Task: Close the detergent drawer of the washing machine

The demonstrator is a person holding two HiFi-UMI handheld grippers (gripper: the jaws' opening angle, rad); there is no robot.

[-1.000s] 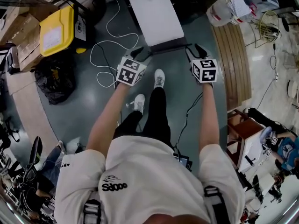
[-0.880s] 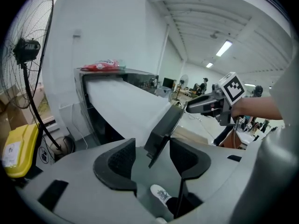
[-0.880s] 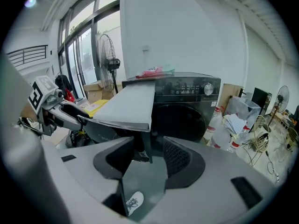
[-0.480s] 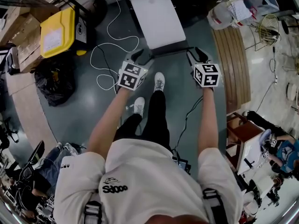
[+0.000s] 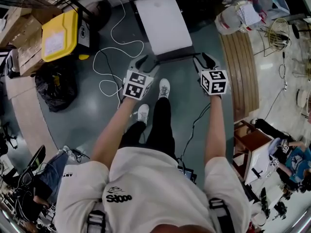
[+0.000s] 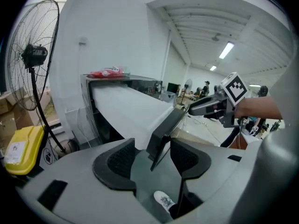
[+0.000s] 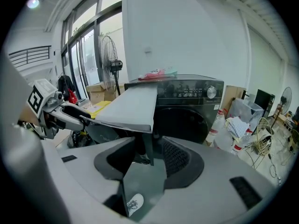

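Note:
A wide white drawer (image 5: 163, 21) with a dark front panel (image 5: 172, 56) stands pulled out from the black washing machine (image 7: 187, 106). My left gripper (image 5: 144, 60) is at the panel's left corner. In the left gripper view the panel's edge (image 6: 163, 134) sits between the spread jaws of the left gripper (image 6: 152, 155), and the pads stay off it. My right gripper (image 5: 203, 58) is at the right corner. There the panel corner (image 7: 145, 141) stands between the jaws of the right gripper (image 7: 147, 155), with a gap at the right pad.
A yellow box (image 5: 59, 30), a black bag (image 5: 56, 84) and a white cable (image 5: 114, 42) lie on the floor to the left. To the right are a wooden slatted bench (image 5: 240, 67) and plastic bottles (image 5: 238, 8). A standing fan (image 6: 35, 55) is left of the machine.
Both grippers stay at the drawer's front corners. The whole head view has slid slightly down the frame; nothing was taken hold of or let go.

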